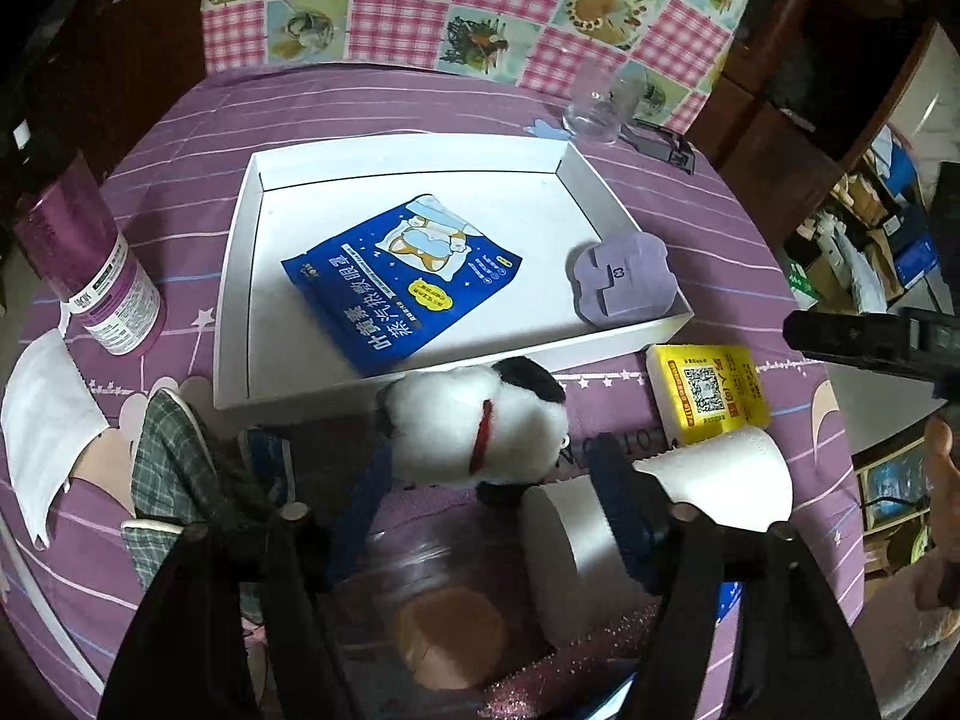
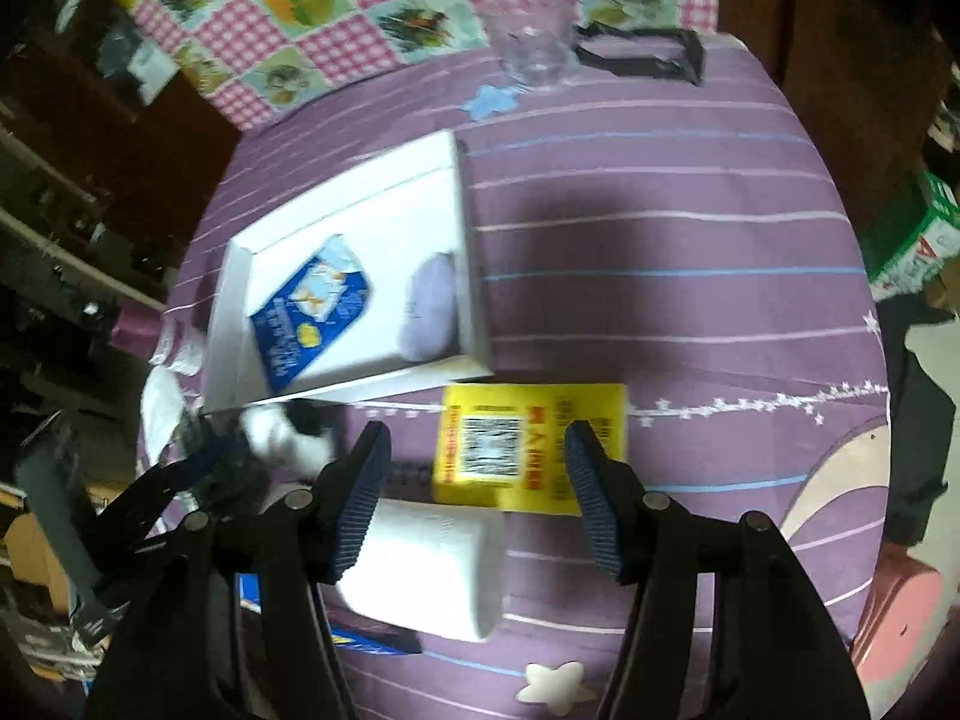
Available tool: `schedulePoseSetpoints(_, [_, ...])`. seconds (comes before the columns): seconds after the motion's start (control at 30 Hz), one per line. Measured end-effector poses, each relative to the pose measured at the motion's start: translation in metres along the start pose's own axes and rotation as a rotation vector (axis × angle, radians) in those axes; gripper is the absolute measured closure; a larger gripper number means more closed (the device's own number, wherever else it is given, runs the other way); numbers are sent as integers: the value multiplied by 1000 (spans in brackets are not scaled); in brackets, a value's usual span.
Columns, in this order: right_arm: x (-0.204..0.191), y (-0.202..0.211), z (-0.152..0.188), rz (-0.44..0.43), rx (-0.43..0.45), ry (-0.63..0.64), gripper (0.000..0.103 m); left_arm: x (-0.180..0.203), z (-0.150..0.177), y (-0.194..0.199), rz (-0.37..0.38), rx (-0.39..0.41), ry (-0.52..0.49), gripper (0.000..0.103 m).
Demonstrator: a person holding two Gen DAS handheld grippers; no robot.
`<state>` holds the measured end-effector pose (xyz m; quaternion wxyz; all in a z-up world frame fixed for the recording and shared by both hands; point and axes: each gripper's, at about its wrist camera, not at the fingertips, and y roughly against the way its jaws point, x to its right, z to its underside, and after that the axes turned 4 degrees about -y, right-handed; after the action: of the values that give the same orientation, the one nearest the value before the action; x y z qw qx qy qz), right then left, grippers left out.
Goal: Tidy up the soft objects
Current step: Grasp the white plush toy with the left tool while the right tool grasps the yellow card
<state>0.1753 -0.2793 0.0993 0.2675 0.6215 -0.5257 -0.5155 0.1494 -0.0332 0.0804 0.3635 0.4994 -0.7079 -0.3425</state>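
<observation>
A white and black plush toy (image 1: 480, 426) with a red collar lies on the purple tablecloth against the front wall of the white tray (image 1: 234, 300). My left gripper (image 1: 498, 489) straddles the plush, open, with a gap beside its right finger. Inside the tray lie a blue packet (image 1: 408, 282) and a purple sponge (image 1: 624, 282). My right gripper (image 2: 474, 444) hangs open and empty above a yellow tissue pack (image 2: 528, 450), with a white paper roll (image 2: 426, 570) just below its left finger. The right wrist view is blurred; the plush (image 2: 282, 432) shows at its left.
A purple bottle (image 1: 90, 264) lies left of the tray, with a white sheet (image 1: 48, 426) and plaid cloth (image 1: 168, 468) nearer. A cork-lidded glass jar (image 1: 450, 630) and a white cylinder (image 1: 570, 552) sit under the left gripper. A glass (image 1: 594, 108) and a black clip (image 1: 660, 144) stand at the back.
</observation>
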Motion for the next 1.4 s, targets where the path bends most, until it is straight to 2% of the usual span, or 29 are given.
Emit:
schedulePoseSetpoints(0.1, [16,-10,-5,2,-24,-47,42,3,1,-2,-2,-9,-11,32])
schedulePoseSetpoints(0.2, [26,-18,-8,42,-34,-80,42,1,0,-3,-33,-7,-10,31])
schedulePoseSetpoints(0.4, [38,-40,-12,91,-84,-100,42,-15,-3,-4,-31,11,54,28])
schedulePoseSetpoints(0.53, [42,-64,-12,57,-162,-105,42,-14,-4,-10,-35,2,45,28])
schedulePoseSetpoints(0.63, [37,-66,-13,51,-152,-104,35,-11,-4,-16,-34,-8,31,28])
schedulePoseSetpoints(0.77, [28,-71,-12,44,-159,-88,20,-7,-5,-30,-30,-40,17,28])
schedulePoseSetpoints(0.93, [8,-81,-7,126,-159,-11,12,-7,-6,-41,-16,-59,26,29])
schedulePoseSetpoints(0.97, [5,-83,-7,143,-160,3,11,-8,-6,-41,-13,-59,31,30])
schedulePoseSetpoints(1.0, [1,-85,-5,160,-161,18,10,-8,-6,-41,-8,-58,31,37])
schedulePoseSetpoints(1.13, [-11,-90,-3,210,-158,44,6,-3,-6,-36,-31,-44,12,46])
schedulePoseSetpoints(1.33, [-21,-96,0,228,-153,53,4,-1,-4,-28,-56,-28,-4,56])
schedulePoseSetpoints(1.4, [-24,-99,1,236,-162,77,0,-1,-4,-25,-56,-21,-2,58])
